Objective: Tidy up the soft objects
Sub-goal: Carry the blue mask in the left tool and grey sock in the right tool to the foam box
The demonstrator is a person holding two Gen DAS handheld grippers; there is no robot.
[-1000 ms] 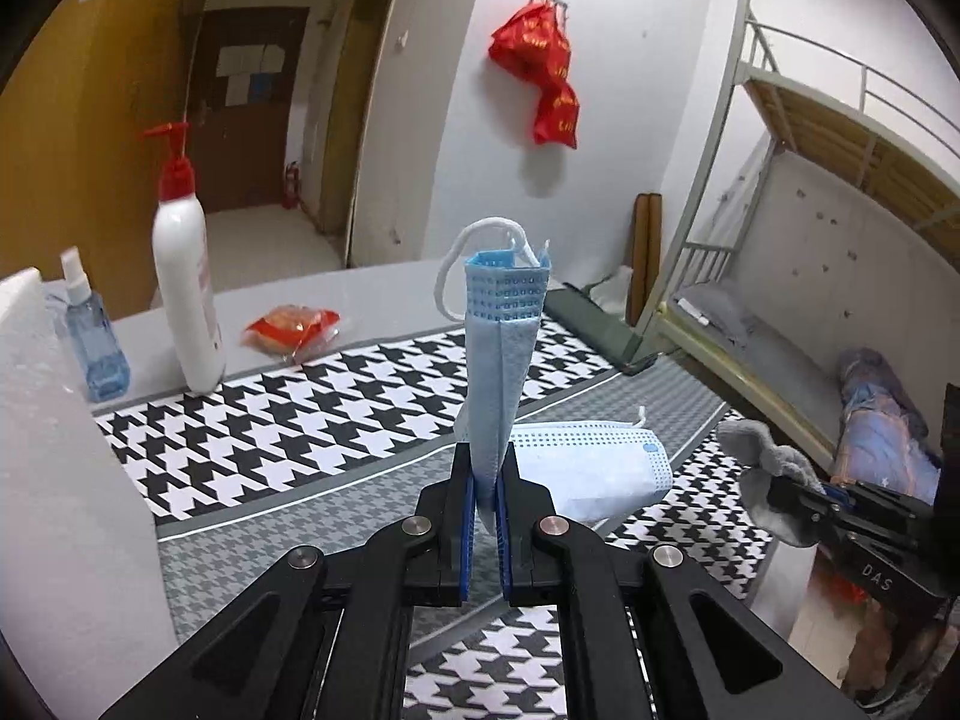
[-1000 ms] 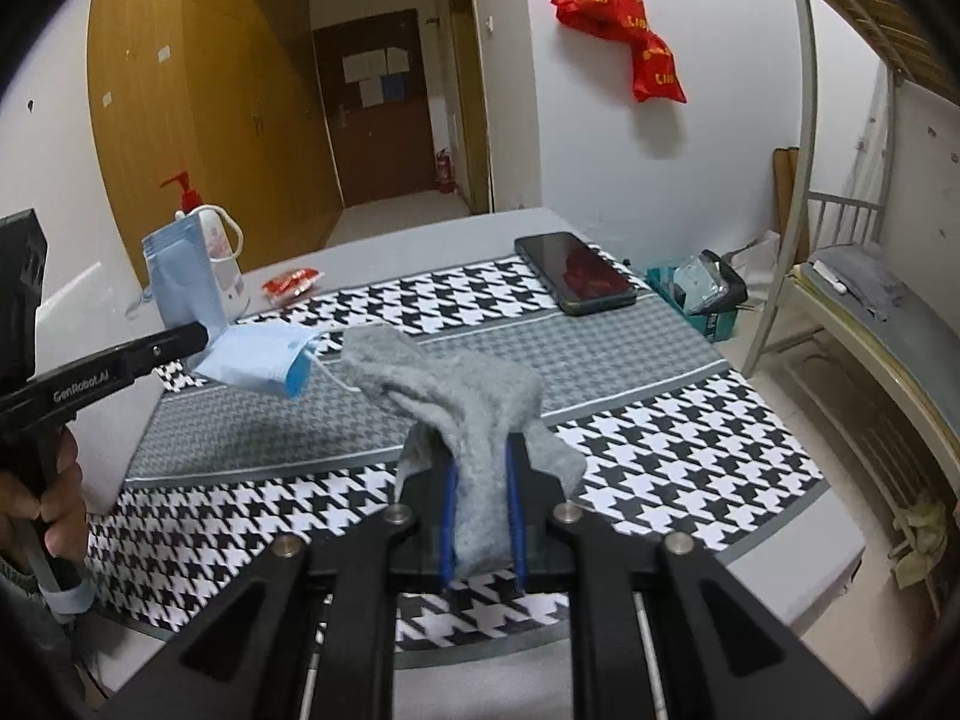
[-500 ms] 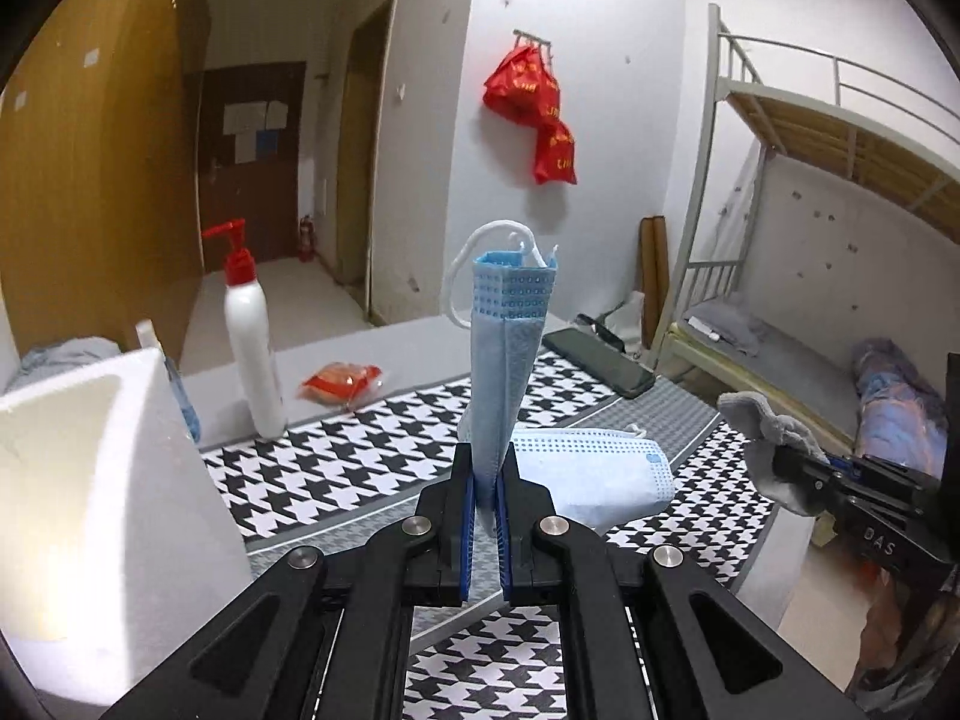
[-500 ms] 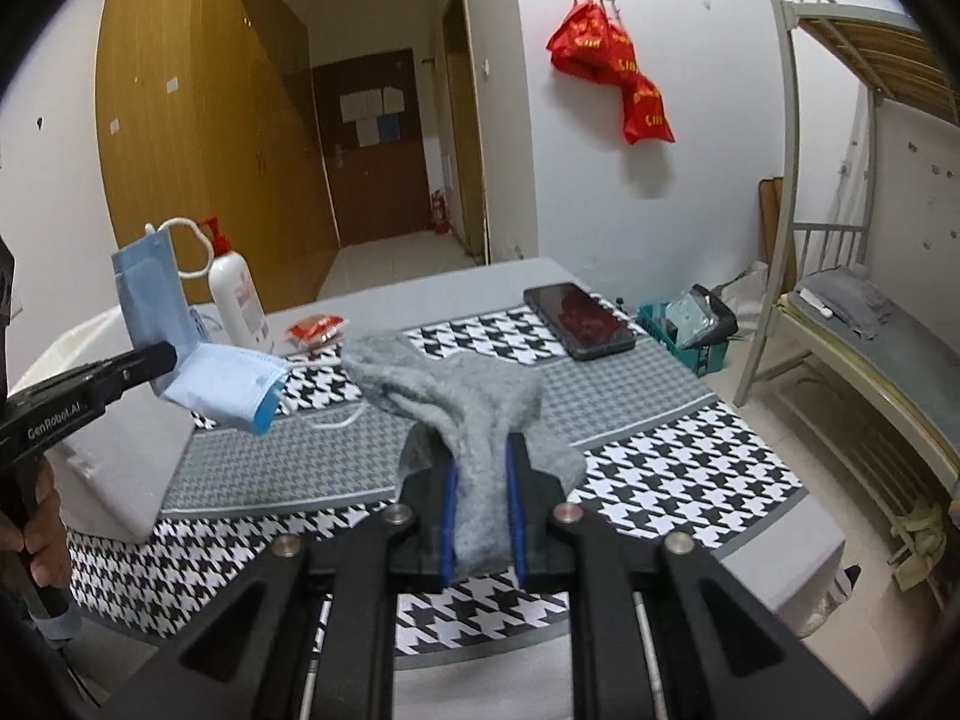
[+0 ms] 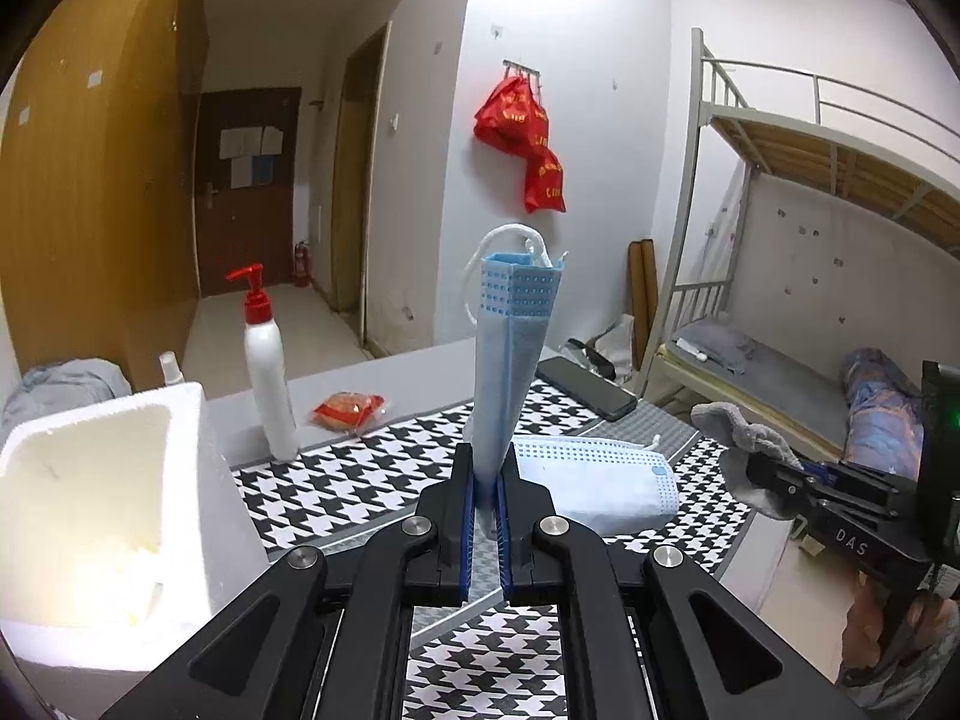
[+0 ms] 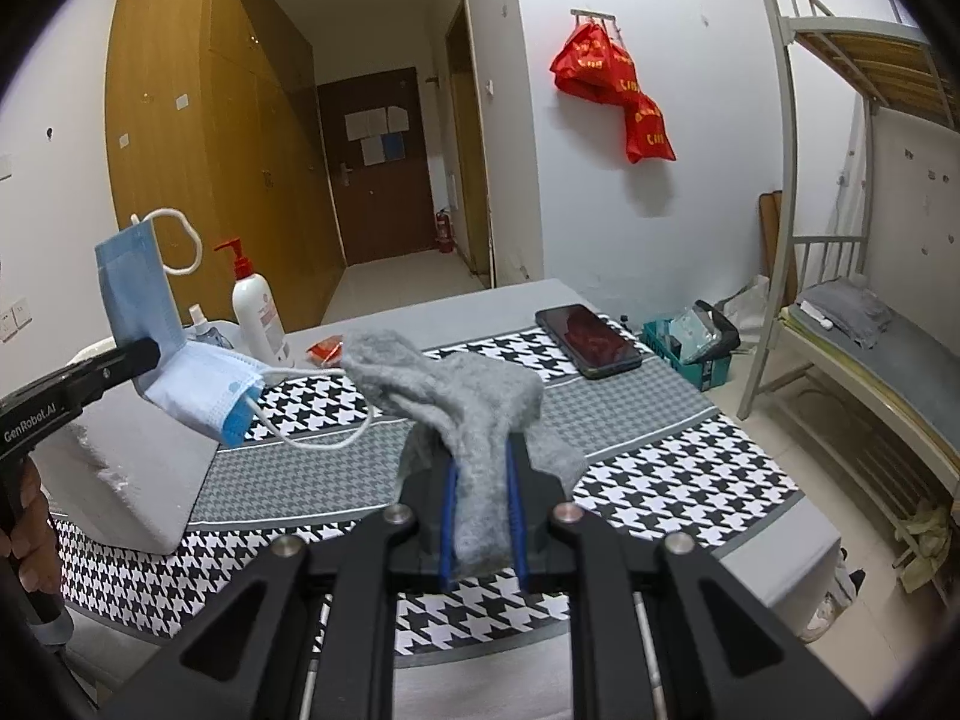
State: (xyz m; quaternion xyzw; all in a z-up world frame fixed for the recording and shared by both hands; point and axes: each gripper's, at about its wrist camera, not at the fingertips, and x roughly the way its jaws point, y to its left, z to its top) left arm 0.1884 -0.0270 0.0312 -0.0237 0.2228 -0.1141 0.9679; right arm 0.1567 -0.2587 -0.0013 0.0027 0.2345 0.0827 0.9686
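The table [image 6: 690,420] with the black and white cloth fills the lower part of both views. At its left end stands a white foam box [image 5: 108,510], open at the top, and this box looks like the place where the soft things should go.

The left gripper [image 5: 487,489] is the nearer one to the box: in the left wrist view the box lies just to the left of the jaws and a little below them. The jaws are closed on a blue face mask [image 5: 513,354]. One part of the mask stands upright from the jaws, so its long axis runs upward, and the other part hangs flat to the right side, with the ear loops loose under it. The mask is in the air, not touching the cloth.

The right gripper [image 6: 480,516] is farther from the box, more to the right over the table. Its jaws are pressed on a grey sock [image 6: 456,396], which drapes forward over the fingers, also in the air.

I judge that the coming move is a short swing of the left gripper to the left, over the open box.

Compared with one second ago, the left gripper has risen and turned left: the box showed only as an edge then, and now its open inside is visible. Both grips are unchanged.
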